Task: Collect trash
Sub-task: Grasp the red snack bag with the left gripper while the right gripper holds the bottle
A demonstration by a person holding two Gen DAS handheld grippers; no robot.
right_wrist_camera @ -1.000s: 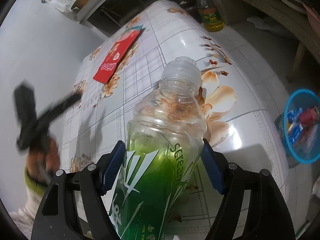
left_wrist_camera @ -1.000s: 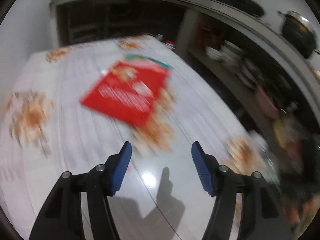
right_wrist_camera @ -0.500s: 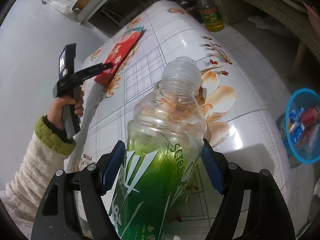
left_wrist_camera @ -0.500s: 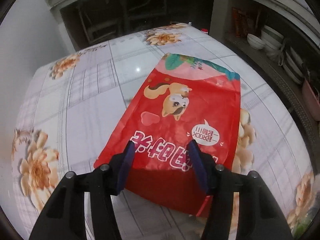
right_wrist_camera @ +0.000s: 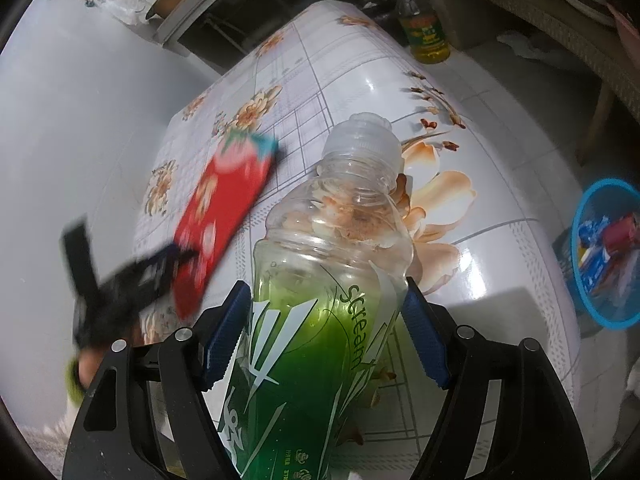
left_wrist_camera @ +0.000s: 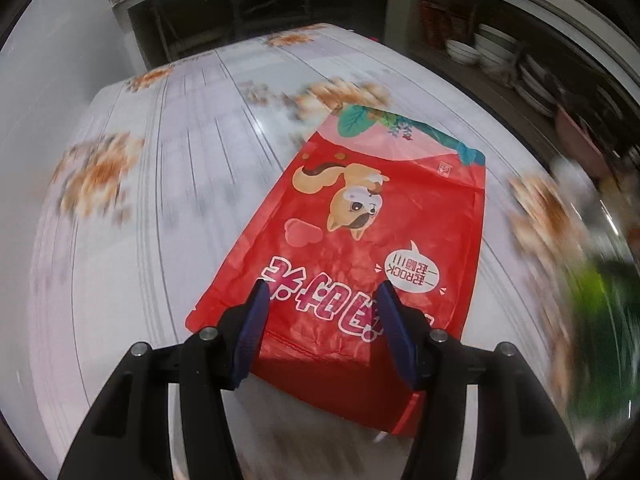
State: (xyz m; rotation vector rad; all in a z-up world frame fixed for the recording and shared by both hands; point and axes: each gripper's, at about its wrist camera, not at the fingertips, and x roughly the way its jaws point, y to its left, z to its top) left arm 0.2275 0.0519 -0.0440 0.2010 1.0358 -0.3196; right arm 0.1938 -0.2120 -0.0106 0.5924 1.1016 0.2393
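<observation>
A red snack bag [left_wrist_camera: 360,248] with a cartoon dog is held at its near end by my left gripper [left_wrist_camera: 324,316], whose jaws pinch it. In the right wrist view the bag [right_wrist_camera: 224,216] is blurred and lifted off the floral table [right_wrist_camera: 360,80], with the left gripper [right_wrist_camera: 160,268] at its lower end. My right gripper [right_wrist_camera: 324,328] is shut on a clear plastic bottle [right_wrist_camera: 332,280] with a green label, its open neck pointing away from me.
A blue trash basket [right_wrist_camera: 608,252] with wrappers in it stands on the floor at the right of the table. An oil bottle [right_wrist_camera: 424,28] stands on the floor beyond the table. Shelves with bowls [left_wrist_camera: 480,48] run along the right.
My left gripper reached the red bag, closed on its near end and has dragged or lifted it toward the right gripper. The right gripper and bottle have stayed still.
</observation>
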